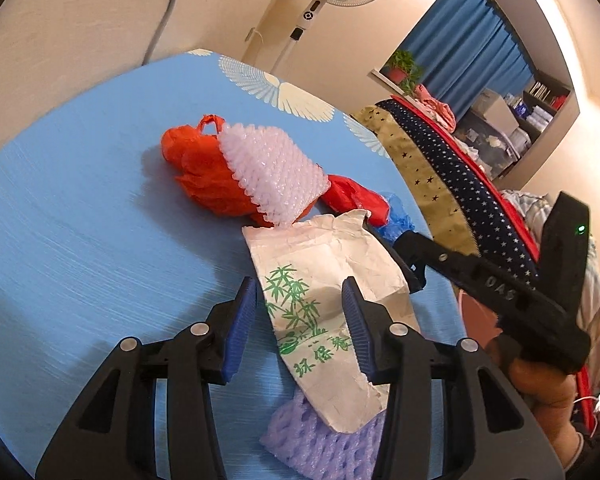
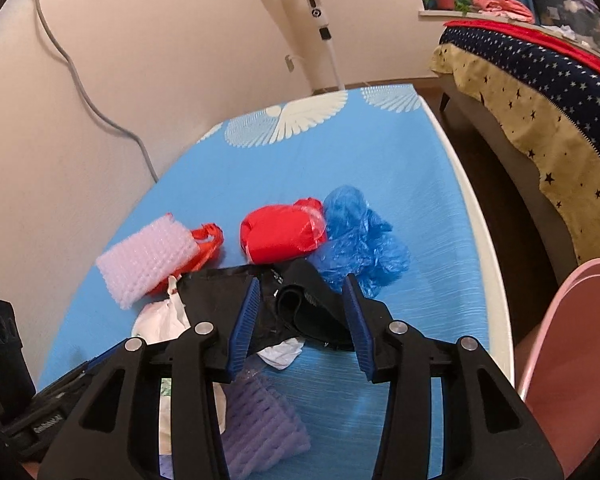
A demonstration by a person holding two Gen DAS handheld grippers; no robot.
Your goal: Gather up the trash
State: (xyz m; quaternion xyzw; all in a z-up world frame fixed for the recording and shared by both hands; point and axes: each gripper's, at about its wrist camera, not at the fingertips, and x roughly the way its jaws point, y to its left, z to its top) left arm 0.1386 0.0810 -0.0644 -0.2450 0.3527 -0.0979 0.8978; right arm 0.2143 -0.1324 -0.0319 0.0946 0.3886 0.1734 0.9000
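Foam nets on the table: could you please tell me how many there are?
2: a white foam net lying on the orange bag, and a purple one under the paper bag. Others may be hidden.

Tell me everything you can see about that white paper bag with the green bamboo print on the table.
The paper bag is white, creased and flattened, printed with green bamboo and green characters. It lies flat on the blue tablecloth, its near end over a purple foam net, its torn far edge touching the bubble wrap. It sits between the left gripper fingers, which stand apart without pressing it.
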